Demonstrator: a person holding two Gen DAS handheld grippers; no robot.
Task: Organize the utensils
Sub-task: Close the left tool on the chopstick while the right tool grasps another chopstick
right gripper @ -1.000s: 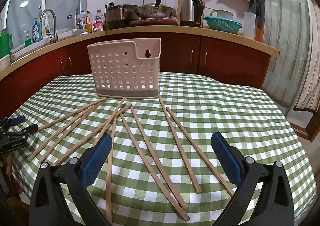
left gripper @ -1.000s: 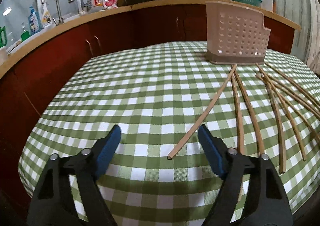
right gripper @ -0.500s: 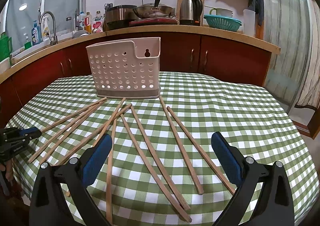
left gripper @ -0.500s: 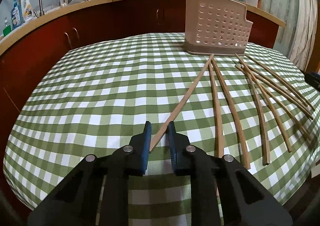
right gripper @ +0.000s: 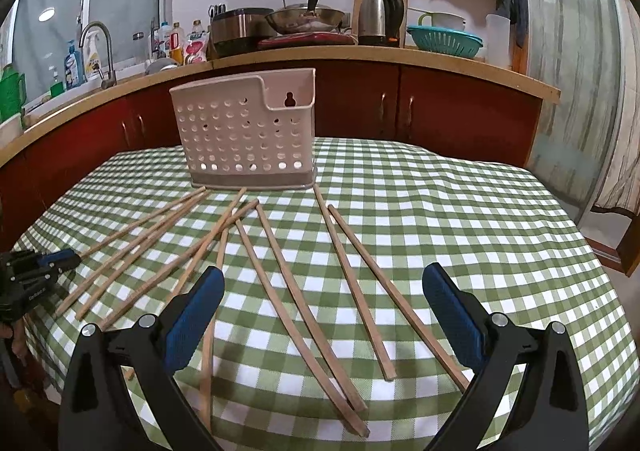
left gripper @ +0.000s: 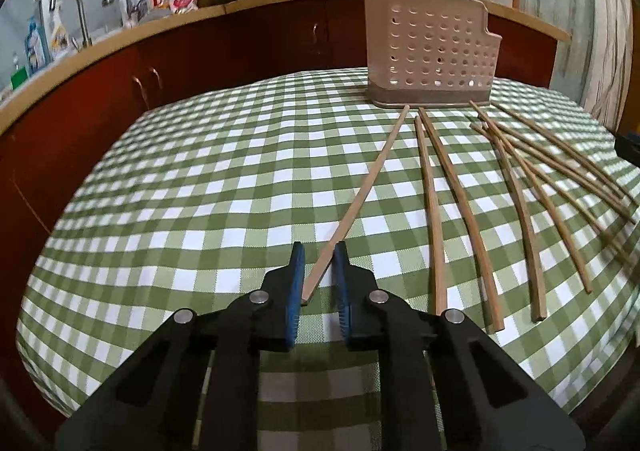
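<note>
At the far left of the right wrist view, the left hand-held gripper (right gripper: 66, 257) – black, with blue pads – bears small white lettering too tiny to read. Its jaws are narrowed onto the near end of a long, thin, pale wooden chopstick (left gripper: 360, 199), which runs diagonally away over the green-and-white checked tablecloth (left gripper: 200, 187) toward a beige perforated plastic utensil holder (left gripper: 430, 55). In the left wrist view the stick sits between the two ribbed blue pads (left gripper: 297, 283), and the right pad meets its side.

Further right, the other slender wooden chopsticks (right gripper: 296, 291) fan out flat on the cloth in front of the holder – matte, slightly bowed in the lens, some crossing near their far tips. The holder stands upright, its wall dotted with round holes and a keyhole slot near the top.

The right hand-held gripper (right gripper: 322, 301) hovers wide open above the fan, gripping nothing.

Bottles on the red-fronted kitchen counter (right gripper: 360, 51) behind carry labels too blurred to read.
</note>
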